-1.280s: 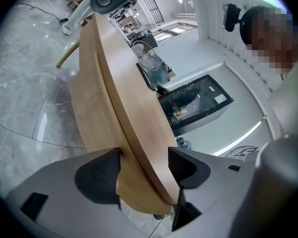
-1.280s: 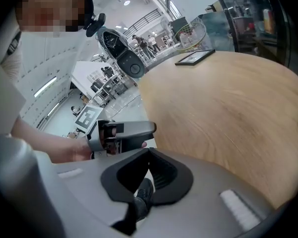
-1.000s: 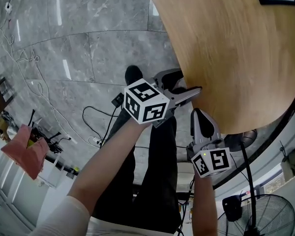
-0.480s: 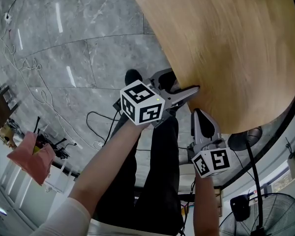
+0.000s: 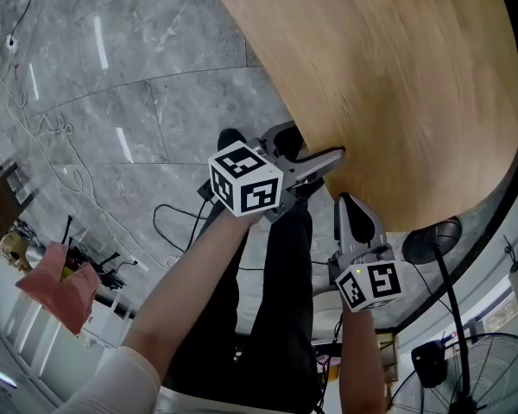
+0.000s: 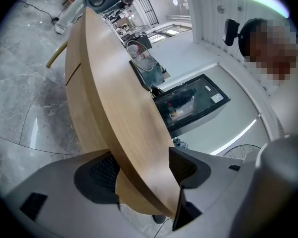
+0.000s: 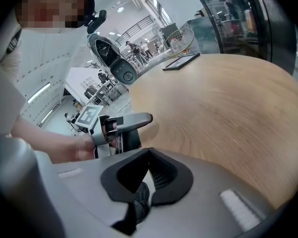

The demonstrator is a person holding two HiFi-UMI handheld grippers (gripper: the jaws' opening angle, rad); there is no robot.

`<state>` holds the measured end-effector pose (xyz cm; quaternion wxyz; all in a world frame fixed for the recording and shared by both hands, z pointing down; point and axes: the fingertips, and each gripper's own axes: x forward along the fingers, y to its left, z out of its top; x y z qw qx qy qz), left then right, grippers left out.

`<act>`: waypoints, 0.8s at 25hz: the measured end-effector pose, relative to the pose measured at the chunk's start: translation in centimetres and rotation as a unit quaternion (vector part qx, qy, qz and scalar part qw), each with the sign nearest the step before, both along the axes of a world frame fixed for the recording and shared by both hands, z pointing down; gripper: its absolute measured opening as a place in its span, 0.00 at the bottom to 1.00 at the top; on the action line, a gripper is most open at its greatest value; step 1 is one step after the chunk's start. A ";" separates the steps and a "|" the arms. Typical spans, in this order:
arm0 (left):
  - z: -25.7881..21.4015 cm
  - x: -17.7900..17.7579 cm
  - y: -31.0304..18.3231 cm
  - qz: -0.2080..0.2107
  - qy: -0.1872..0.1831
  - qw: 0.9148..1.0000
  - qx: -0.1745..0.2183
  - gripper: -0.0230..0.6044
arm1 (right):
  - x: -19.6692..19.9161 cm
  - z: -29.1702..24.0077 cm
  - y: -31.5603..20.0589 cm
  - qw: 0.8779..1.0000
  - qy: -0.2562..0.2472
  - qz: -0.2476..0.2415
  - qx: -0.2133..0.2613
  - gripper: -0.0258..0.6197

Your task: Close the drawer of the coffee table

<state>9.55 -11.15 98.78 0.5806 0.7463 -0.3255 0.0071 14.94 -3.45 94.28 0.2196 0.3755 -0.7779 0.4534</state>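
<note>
— What lies ahead of the grippers?
— A round wooden coffee table (image 5: 397, 84), standing on a grey marble floor (image 5: 147, 102) in a bright hall.
— And the left gripper?
— The left gripper (image 5: 326, 159), at the end of an outstretched forearm (image 5: 190, 291), has its jaws apart astride the table's rim, one over the top and one beneath.
— The right?
— The right gripper (image 5: 347, 203) sits just beside it, nearer the person. Its jaws are together and empty, pointing at the rim.
— The drawer?
— Under the top, past the left gripper's jaws, runs a wooden band (image 6: 74, 103) with a seam. Whether that is the drawer I can't tell.
— Anything else?
— A black shoe (image 5: 233, 134) and cables (image 5: 166, 218) are behind the left gripper, and a fan (image 5: 492, 369) is behind the right.
</note>
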 end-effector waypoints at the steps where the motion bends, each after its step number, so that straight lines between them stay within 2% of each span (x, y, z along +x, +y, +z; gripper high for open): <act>1: 0.0 0.0 -0.1 -0.003 0.003 1.000 0.001 0.51 | 0.0 0.1 0.1 1.000 0.000 0.000 0.001 0.06; 7: -0.3 -0.4 -0.7 -0.048 0.032 0.998 0.009 0.51 | -1.0 0.3 1.4 1.000 0.001 0.004 0.000 0.06; 10: -0.5 -0.3 -0.7 -0.055 0.034 0.998 0.017 0.51 | -1.2 0.0 2.0 1.000 0.002 0.006 0.004 0.06; 14: 0.1 -0.6 0.2 -0.054 0.015 0.998 0.013 0.51 | -0.9 -0.8 2.5 1.000 0.005 0.008 0.013 0.06; 20: -1.0 -3.2 1.4 -0.049 -0.031 0.998 0.007 0.51 | -0.9 -3.4 1.6 0.999 0.013 0.012 0.035 0.06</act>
